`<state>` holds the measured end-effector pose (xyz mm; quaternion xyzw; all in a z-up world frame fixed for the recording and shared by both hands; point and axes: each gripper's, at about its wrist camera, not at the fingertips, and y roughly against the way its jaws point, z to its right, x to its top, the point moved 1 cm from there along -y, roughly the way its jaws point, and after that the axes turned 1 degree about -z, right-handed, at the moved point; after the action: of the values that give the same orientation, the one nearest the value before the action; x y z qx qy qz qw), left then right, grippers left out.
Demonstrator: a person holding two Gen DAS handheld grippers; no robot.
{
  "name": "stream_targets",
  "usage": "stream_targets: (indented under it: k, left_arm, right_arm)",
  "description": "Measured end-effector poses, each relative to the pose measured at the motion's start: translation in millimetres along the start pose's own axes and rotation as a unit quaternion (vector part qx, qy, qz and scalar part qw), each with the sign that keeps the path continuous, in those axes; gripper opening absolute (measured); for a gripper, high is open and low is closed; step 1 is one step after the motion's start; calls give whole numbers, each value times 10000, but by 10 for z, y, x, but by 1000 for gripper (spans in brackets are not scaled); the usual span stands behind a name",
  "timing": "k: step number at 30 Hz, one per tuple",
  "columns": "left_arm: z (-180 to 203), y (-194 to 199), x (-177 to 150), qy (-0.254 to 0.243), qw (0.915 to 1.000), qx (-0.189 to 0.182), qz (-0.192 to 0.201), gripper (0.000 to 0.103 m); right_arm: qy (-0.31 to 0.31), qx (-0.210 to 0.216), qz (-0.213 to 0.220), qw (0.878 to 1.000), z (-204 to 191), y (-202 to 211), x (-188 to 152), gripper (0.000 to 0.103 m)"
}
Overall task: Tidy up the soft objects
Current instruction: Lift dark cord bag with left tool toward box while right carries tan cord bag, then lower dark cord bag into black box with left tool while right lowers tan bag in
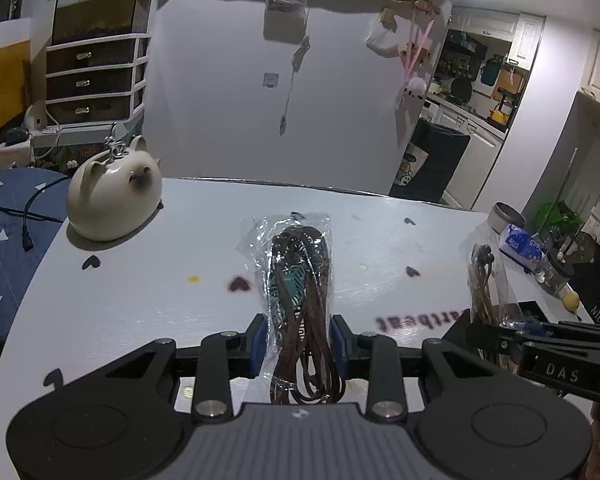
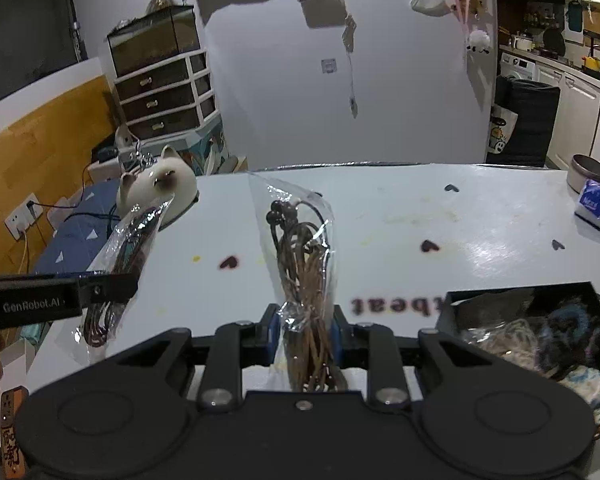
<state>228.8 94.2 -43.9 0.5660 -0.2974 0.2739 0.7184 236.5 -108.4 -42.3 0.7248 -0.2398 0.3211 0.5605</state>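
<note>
My left gripper (image 1: 299,340) is shut on a clear plastic bag of dark brown cord with a teal tag (image 1: 300,280), held upright above the white table (image 1: 140,300). My right gripper (image 2: 305,336) is shut on a second clear bag of lighter brown cord with dark beads (image 2: 302,264), also held above the table. Each gripper shows in the other's view: the right one (image 1: 500,336) with its bag (image 1: 486,284), and the left one (image 2: 112,286) with its bag (image 2: 124,248). A black box (image 2: 452,312) holding several soft items lies at the right.
A cream ceramic cat-shaped pot (image 1: 114,196) stands at the table's far left corner. A round tin (image 2: 588,172) and a blue-white tissue pack (image 2: 598,204) sit at the far right. A blue cushion (image 1: 4,248) with a black cable lies beyond the left edge.
</note>
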Motion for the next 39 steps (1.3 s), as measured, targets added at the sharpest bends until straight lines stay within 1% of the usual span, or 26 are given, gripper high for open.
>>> stream_targets:
  k: [12, 18, 21, 25, 28, 30, 32, 35, 37, 39]
  left_arm:
    - [807, 13, -48, 108, 9996, 202, 172, 35]
    - [1227, -81, -62, 138, 9996, 143, 205, 35]
    - [1404, -158, -77, 184, 9997, 49, 165, 35]
    - [1634, -295, -119, 246, 9996, -166, -29, 35]
    - [1812, -434, -159, 321, 9984, -402, -225, 35]
    - [1910, -560, -191, 486, 9958, -629, -447, 35]
    - [2005, -705, -261, 642, 9913, -857, -766, 35]
    - [2145, -883, -359, 739, 9854, -1039, -1125, 35]
    - [2203, -987, -408, 807, 9822, -1107, -1286, 35]
    - [2253, -1112, -435, 850, 9817, -1064, -1330, 35]
  right_arm:
    - [42, 135, 186, 9997, 726, 321, 124, 26]
    - [-65, 27, 182, 9998, 1243, 439, 137, 26]
    - [-106, -28, 127, 9999, 1489, 486, 117, 26]
    - [-146, -138, 71, 9998, 1795, 542, 88, 26]
    - [-219, -237, 13, 9995, 2008, 570, 54, 26]
    - [-263, -281, -35, 9993, 2115, 580, 38, 26]
    - [-269, -326, -102, 9991, 2220, 585, 15, 26]
    - [-287, -365, -191, 9987, 2347, 586, -27, 26]
    - [-288, -410, -261, 9984, 2412, 578, -60, 26]
    - [-295, -427, -327, 9981, 2464, 580, -102, 26]
